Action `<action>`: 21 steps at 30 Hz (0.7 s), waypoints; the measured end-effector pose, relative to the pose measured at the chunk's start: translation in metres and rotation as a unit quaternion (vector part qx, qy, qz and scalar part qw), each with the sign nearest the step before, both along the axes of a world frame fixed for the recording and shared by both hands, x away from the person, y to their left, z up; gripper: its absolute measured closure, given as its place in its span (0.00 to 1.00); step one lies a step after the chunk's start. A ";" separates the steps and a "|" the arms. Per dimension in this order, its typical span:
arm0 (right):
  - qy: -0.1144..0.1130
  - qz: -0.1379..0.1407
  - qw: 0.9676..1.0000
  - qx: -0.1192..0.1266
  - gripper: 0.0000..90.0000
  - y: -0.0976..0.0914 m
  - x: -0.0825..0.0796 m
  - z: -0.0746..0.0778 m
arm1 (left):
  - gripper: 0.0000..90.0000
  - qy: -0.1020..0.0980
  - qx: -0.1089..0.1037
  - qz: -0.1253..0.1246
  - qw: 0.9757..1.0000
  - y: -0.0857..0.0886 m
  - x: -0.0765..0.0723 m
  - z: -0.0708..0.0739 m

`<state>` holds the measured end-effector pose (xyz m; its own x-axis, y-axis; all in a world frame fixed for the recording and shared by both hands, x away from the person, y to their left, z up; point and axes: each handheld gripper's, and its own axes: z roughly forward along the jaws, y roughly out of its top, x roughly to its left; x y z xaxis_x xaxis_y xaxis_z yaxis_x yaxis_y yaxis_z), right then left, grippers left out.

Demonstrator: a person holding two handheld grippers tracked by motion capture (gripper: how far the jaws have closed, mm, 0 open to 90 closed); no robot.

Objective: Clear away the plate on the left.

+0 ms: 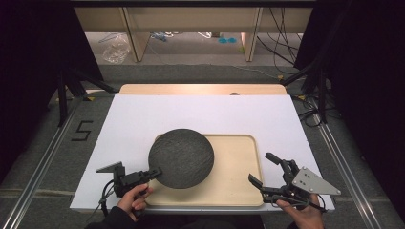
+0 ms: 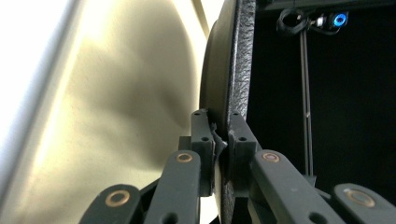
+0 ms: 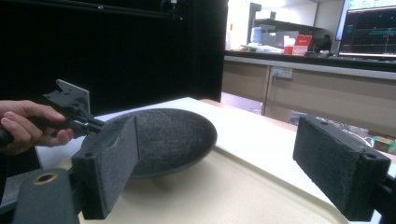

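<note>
Gripping the near-left rim of the round, dark grey, rough-textured plate [image 1: 181, 158], the left gripper [image 1: 154, 171] has its two black jaws pinched on that edge, one pad on each face, as the left gripper view [image 2: 219, 140] shows plainly. The plate [image 2: 229, 70] is held edge-on there, its textured side on one side and its smooth underside on the other. Seen from the high view, it lies over the left part of the shallow, pale wooden rectangular tray [image 1: 239, 167], overhanging the tray's left edge. In the right gripper view the plate [image 3: 173, 135] sits tilted, its near side down on the tray [image 3: 224, 196] and its left side raised in the grip. The tray rests on the white sheet [image 1: 200, 114] covering the table. The right gripper [image 1: 263, 171] is at the near right, beside the tray's right edge, jaws spread wide with nothing between them; its foam pads [image 3: 341, 163] stand well apart. The left hand [image 1: 135, 199] is at the near edge.
</note>
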<state>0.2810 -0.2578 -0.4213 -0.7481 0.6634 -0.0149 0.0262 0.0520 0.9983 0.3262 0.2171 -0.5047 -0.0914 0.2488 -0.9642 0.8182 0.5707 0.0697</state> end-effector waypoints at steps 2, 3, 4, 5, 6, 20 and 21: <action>0.000 0.000 1.000 0.001 0.18 0.000 0.000 0.000 | 0.94 0.003 0.002 -0.005 1.000 -0.004 0.000 -0.001; 0.000 -0.004 1.000 0.000 0.18 0.000 0.000 0.000 | 0.94 0.004 0.002 -0.011 1.000 -0.006 0.001 -0.001; 0.000 0.000 1.000 0.000 0.18 0.000 0.000 0.000 | 0.94 0.004 0.002 -0.014 1.000 -0.008 0.001 -0.001; 0.000 0.000 1.000 0.000 0.18 0.000 0.000 0.000 | 0.94 0.004 0.005 -0.018 1.000 -0.010 0.001 -0.001; 0.000 0.000 1.000 0.000 0.18 0.000 0.000 0.000 | 0.94 0.006 0.004 -0.021 1.000 -0.013 0.002 -0.001; 0.005 0.001 1.000 -0.007 0.18 -0.001 -0.001 0.001 | 0.93 0.012 0.016 -0.055 0.998 -0.038 0.010 -0.008; 0.001 0.002 1.000 0.000 0.18 0.000 -0.001 0.000 | 0.93 0.015 0.014 -0.056 0.998 -0.040 0.010 -0.008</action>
<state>0.2803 -0.2578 -0.4210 -0.7512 0.6599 -0.0141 0.0276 0.0527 0.9982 0.3366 0.1769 -0.5127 -0.0906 0.2859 -0.9540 0.8784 0.4743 0.0588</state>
